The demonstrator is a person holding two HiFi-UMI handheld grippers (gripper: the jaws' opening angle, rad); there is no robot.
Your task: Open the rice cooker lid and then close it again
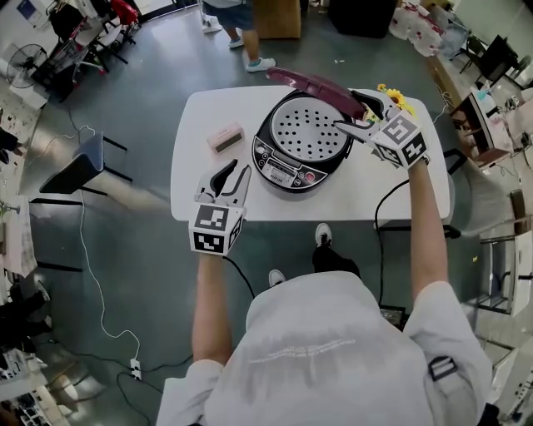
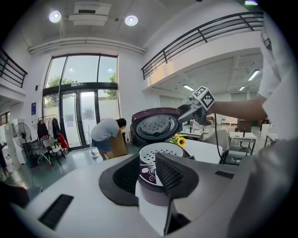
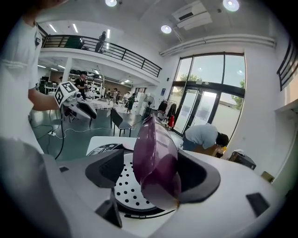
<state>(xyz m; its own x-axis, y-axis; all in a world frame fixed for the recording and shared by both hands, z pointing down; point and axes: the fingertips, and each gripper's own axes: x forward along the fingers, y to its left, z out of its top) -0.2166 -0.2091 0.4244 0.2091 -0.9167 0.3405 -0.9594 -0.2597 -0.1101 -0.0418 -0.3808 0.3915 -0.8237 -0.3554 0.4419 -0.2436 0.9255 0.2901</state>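
The black rice cooker (image 1: 287,166) stands mid-table with its maroon lid (image 1: 316,85) raised upright, baring a perforated inner tray (image 1: 306,129). My right gripper (image 1: 348,110) is at the lid's right edge; in the right gripper view its jaws stand wide open with the lid (image 3: 156,158) between them, not pressed. My left gripper (image 1: 237,168) hovers over the table just left of the cooker's front. Its jaws are apart and point at the control panel (image 2: 150,173), with nothing held.
A small pink box (image 1: 225,137) lies on the white table (image 1: 196,195) left of the cooker. Sunflowers (image 1: 393,97) stand behind my right gripper. A black cord (image 1: 381,208) hangs off the front edge. A person (image 1: 237,21) bends beyond the table.
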